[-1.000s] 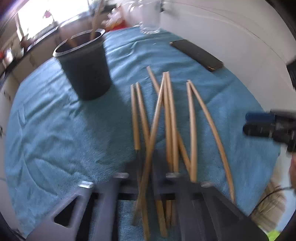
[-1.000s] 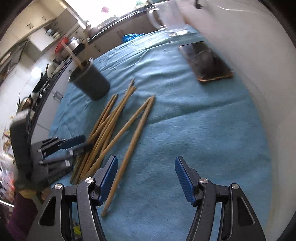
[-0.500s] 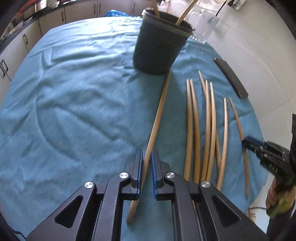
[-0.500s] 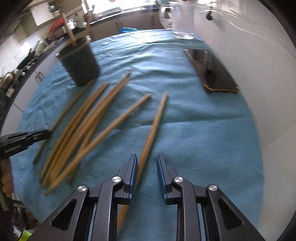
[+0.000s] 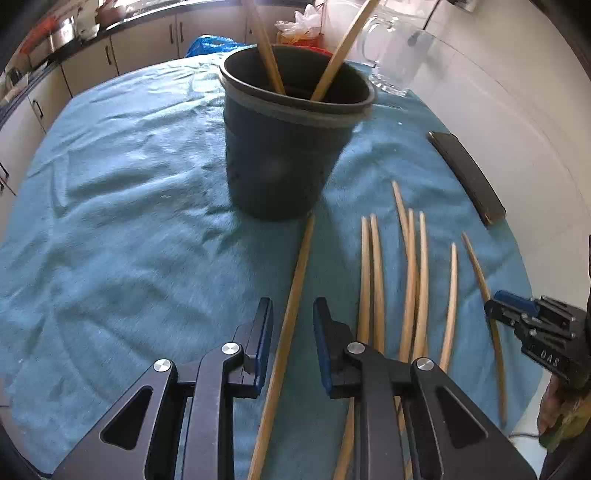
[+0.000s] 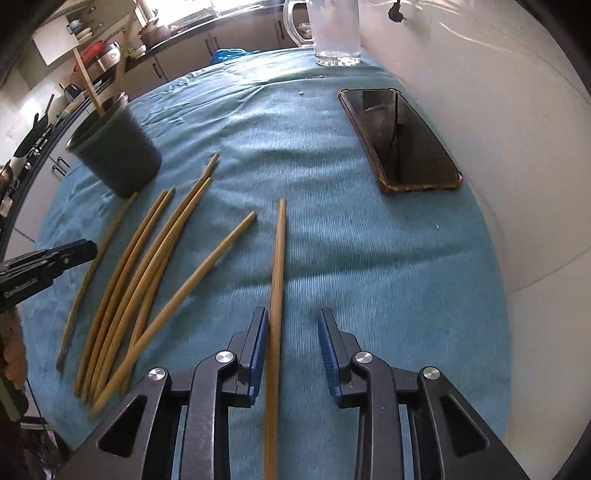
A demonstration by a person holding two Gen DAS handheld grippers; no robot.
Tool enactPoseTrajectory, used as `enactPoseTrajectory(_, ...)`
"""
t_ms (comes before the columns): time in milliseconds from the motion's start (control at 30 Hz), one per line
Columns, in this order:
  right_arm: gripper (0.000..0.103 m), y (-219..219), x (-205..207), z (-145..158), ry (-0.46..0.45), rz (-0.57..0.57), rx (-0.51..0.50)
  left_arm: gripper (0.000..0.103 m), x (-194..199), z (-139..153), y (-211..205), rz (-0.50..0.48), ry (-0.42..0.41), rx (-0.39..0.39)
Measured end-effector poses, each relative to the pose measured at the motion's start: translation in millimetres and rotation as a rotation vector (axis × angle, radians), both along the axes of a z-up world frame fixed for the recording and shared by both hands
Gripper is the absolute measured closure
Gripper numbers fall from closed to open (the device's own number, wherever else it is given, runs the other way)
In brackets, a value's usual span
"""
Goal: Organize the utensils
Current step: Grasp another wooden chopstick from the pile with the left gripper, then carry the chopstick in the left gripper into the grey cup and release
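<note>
A dark cup (image 5: 288, 147) stands on the blue cloth (image 5: 129, 221) with two wooden sticks (image 5: 332, 55) leaning in it. One chopstick (image 5: 295, 295) lies on the cloth with its tip at the cup's base. It runs between the jaws of my left gripper (image 5: 292, 332), which are opening and do not press on it. Several more chopsticks (image 5: 413, 277) lie to the right. In the right wrist view my right gripper (image 6: 293, 339) is opening too. Another chopstick (image 6: 277, 280) lies between its jaws, beside the left pad (image 6: 258, 339) and apart from the right one.
A black phone (image 6: 402, 140) lies on the cloth's right side near the white wall. A glass jug (image 6: 336, 29) stands at the far edge. Kitchen cabinets and a counter run behind the table. The right gripper (image 5: 532, 321) shows at the cloth's right edge, over the outermost stick.
My left gripper carried one stick left toward the cup, then its jaws parted around it. My right gripper closed around a stick at the right of the pile, then widened again.
</note>
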State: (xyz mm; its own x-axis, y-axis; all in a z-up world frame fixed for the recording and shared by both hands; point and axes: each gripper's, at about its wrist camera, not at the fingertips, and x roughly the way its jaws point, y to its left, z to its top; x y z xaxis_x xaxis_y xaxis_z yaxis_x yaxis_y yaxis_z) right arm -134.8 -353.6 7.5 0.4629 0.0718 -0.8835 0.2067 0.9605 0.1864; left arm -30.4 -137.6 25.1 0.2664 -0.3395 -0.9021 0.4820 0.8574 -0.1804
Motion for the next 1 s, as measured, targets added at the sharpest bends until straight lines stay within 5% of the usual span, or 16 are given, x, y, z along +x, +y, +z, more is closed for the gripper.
enactPoseTrajectory(433,0.073,2,55,2,0.039,-0.004,-0.116,0.082,13,-10,-20,0.002,-0.035,0.008)
enactPoseTrajectory(500,0.087,4,56,2,0.022,-0.012,-0.125,0.085,11,-11,-26,-0.022,-0.064,0.032)
enactPoseTrajectory(533,0.095,5,56,3,0.014,-0.009,-0.129,0.096,8,-12,-31,-0.045,-0.081,0.056)
enactPoseTrajectory(600,0.096,6,58,3,0.003,-0.009,-0.114,0.097,5,-11,-31,-0.062,-0.089,0.068)
enactPoseTrajectory(1000,0.097,5,1,80,-0.251,-0.016,-0.018,0.097,-38,80,39,0.065,-0.235,-0.096)
